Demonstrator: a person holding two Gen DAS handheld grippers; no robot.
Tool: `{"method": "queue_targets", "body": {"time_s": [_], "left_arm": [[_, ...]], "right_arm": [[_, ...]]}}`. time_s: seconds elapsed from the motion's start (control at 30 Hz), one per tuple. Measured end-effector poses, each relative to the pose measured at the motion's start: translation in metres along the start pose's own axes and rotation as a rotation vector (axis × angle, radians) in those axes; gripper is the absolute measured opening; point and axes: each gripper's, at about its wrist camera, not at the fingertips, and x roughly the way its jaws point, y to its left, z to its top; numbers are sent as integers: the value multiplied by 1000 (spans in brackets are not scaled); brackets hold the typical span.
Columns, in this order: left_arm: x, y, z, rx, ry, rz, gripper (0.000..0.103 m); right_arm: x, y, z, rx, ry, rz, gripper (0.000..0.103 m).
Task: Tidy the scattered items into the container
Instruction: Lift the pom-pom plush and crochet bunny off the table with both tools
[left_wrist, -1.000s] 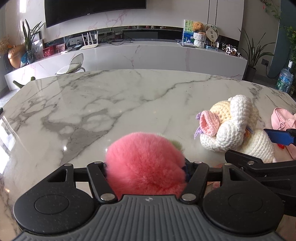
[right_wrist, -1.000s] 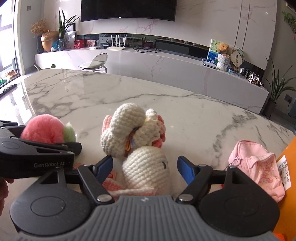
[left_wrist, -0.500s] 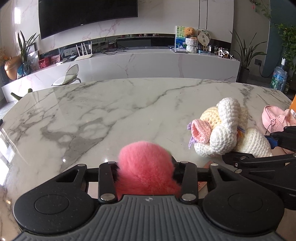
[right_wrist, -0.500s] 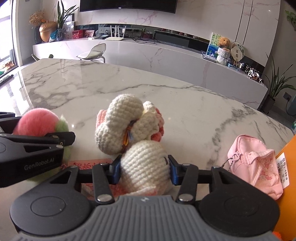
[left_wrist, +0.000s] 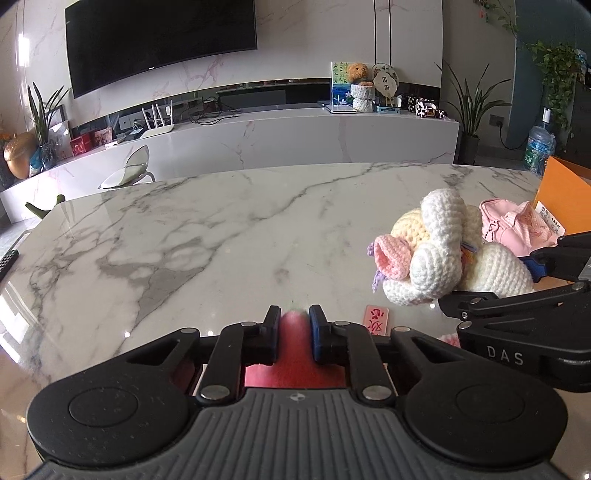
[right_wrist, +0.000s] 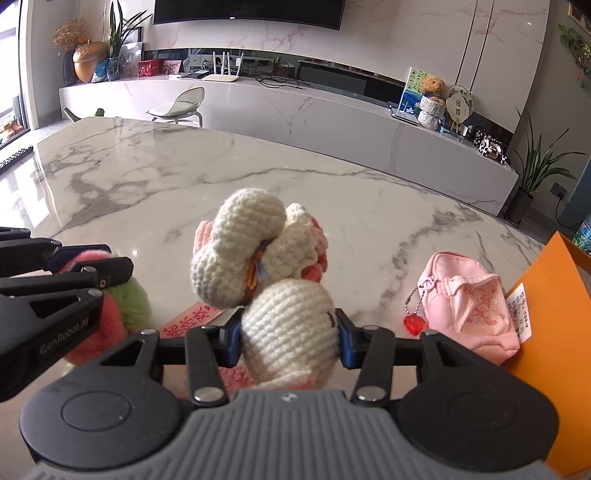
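My left gripper (left_wrist: 293, 334) is shut on a fluffy pink pompom (left_wrist: 293, 347), squeezed narrow between the fingers; the right wrist view shows it as pink and green fluff (right_wrist: 114, 314) under the left gripper's arm. My right gripper (right_wrist: 290, 332) is shut on the white crocheted doll (right_wrist: 291, 325), whose cream and pink upper part (right_wrist: 251, 254) sticks up ahead of the fingers. The doll also shows in the left wrist view (left_wrist: 443, 254). An orange container (right_wrist: 554, 332) stands at the right edge.
A small pink pouch (right_wrist: 469, 299) with a red heart charm (right_wrist: 413, 325) lies on the marble table (right_wrist: 147, 184) beside the container. A red paper tag (left_wrist: 376, 319) lies on the table between the grippers. A long white counter stands behind the table.
Both grippers closed: the left squeezed the pink pompom tight, the right clamped the white doll. Both views have risen and tilted, and the orange container has come into sight.
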Motion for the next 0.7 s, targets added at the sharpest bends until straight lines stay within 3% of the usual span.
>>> {"method": "queue_targets", "body": {"time_s": [0.03, 0.1, 0.13, 0.7], "left_arm": [[-2, 0, -2, 1, -4, 12, 32], [-6, 1, -5, -3, -6, 24, 75], [-8, 1, -7, -5, -8, 25, 78], [24, 4, -27, -39, 44, 21, 79]], "right_arm": [[-3, 0, -2, 3, 4, -2, 51], [-8, 0, -7, 8, 15, -5, 51], [-10, 0, -10, 13, 24, -7, 51], [1, -3, -23, 36, 70, 0, 51]]}}
